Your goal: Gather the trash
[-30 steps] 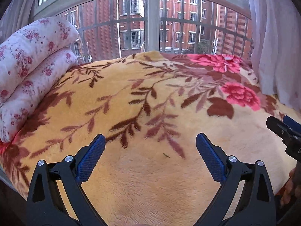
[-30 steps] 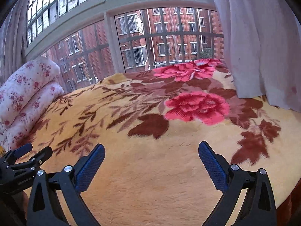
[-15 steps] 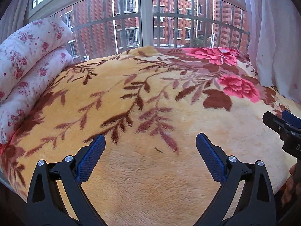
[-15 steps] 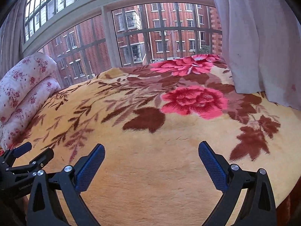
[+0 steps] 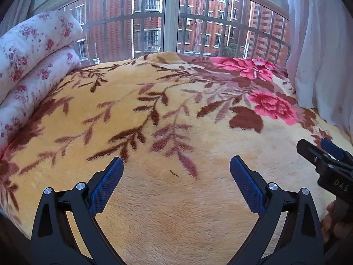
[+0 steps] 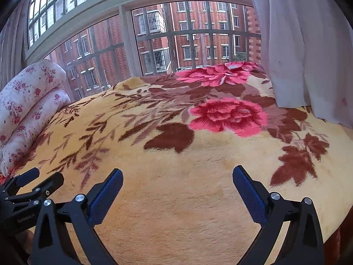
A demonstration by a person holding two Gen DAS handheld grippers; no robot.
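Note:
A small dark sliver of debris [image 5: 174, 173] lies on the yellow floral blanket [image 5: 154, 92], just ahead of my left gripper [image 5: 176, 172] and between its fingers. My left gripper is open and empty, above the near part of the bed. My right gripper [image 6: 177, 176] is open and empty over the blanket [image 6: 176, 165] to the right. The right gripper shows at the right edge of the left wrist view [image 5: 326, 154]. The left gripper shows at the left edge of the right wrist view [image 6: 33, 181]. No other trash shows.
A folded white floral quilt [image 5: 28, 70] is stacked at the left end of the bed. A barred window [image 5: 172, 19] runs behind the bed. A white curtain [image 5: 320, 44] hangs onto the bed's far right corner. The bed's near edge is below both grippers.
Both grippers have drawn back and lifted slightly, so the blanket pattern sits lower and farther. The dark sliver stays between the left fingers. Both grippers stay open.

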